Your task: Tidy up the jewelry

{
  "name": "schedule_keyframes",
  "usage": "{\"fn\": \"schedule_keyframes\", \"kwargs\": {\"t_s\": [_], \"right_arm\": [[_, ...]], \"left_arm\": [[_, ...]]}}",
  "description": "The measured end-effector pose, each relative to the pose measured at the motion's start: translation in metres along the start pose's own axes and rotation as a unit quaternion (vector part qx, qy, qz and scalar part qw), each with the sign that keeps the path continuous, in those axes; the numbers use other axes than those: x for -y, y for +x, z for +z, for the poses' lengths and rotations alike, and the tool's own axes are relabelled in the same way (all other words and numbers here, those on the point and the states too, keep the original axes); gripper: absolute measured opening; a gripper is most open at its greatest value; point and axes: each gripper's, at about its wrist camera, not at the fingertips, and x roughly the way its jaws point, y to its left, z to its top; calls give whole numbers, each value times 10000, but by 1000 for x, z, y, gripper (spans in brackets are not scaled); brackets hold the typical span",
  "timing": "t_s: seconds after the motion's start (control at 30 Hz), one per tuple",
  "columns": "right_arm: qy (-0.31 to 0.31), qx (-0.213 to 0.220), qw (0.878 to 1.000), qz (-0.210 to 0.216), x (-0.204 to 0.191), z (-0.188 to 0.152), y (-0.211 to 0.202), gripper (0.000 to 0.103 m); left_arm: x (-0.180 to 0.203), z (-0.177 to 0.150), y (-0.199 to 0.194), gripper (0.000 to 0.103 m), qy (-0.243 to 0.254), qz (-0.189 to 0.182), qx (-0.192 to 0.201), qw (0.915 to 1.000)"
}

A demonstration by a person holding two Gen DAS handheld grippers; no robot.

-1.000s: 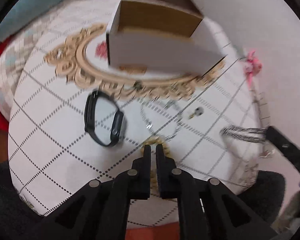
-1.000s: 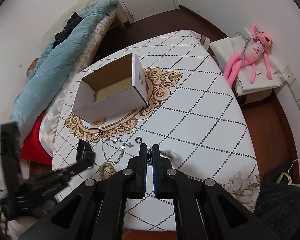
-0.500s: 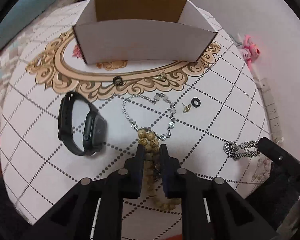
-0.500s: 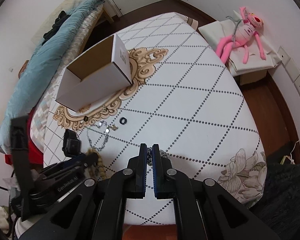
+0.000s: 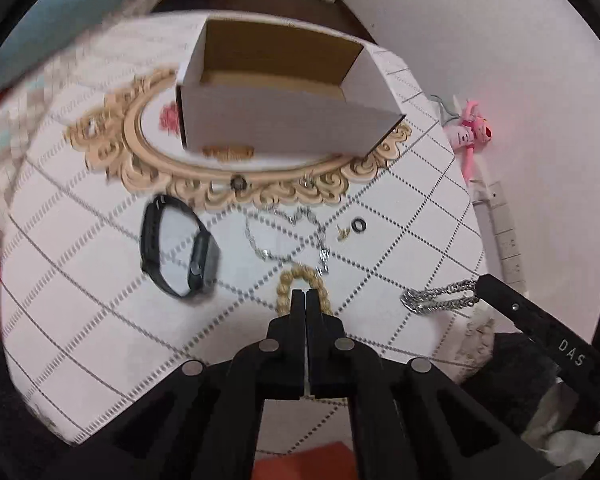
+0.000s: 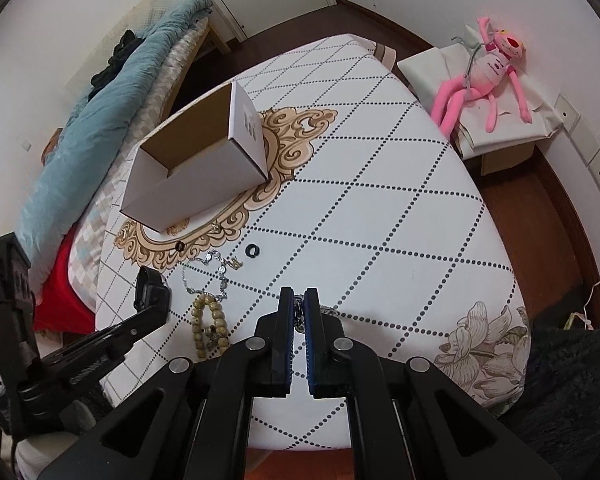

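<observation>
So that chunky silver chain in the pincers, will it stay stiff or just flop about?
Probably floppy: the silver chain hangs in a doubled loop from the right hand-held gripper, sagging rather than holding shape. Its thick metal links suggest some weight for its size. It may swing on the way to the box.

My right tool [image 6: 299,300], jaws nearly closed, pinches a silver chain [image 6: 299,311] above the bench [image 6: 380,208]. Left of it lie a beaded bracelet [image 6: 208,320], a thin necklace [image 6: 204,276] and a black ring [image 6: 253,250]; beyond stands an open cardboard box [image 6: 196,168].
</observation>
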Motion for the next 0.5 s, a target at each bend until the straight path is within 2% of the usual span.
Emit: {"fn": "schedule_keyframes", "kwargs": {"t_s": [0.03,0.1,0.17,0.23,0.3,0.4,0.5], "right_arm": [[16,-1,10000,12,1,0,0,5],[40,-17,10000,25,2,-1,1,5],[73,-45,10000,26,4,-3,2,5],[91,-57,9999,24,5,-6,2,5],[86,-56,9999,11,6,-9,3,5],[123,-65,9999,-4,8,-11,4,5],[155,-58,9999,-11,10,-12,4,5]], "left_arm": [[-6,-2,5,1,-223,-119,-103,9996],[-7,-8,15,2,-360,-60,-361,9987],[-4,-17,22,3,-348,55,-566,9978],[1,-25,24,11,-199,178,-613,9978],[7,-32,28,40,-33,316,-671,9972],[13,-40,36,41,83,445,-727,9963],[20,-42,36,39,297,747,-527,9954]]}}
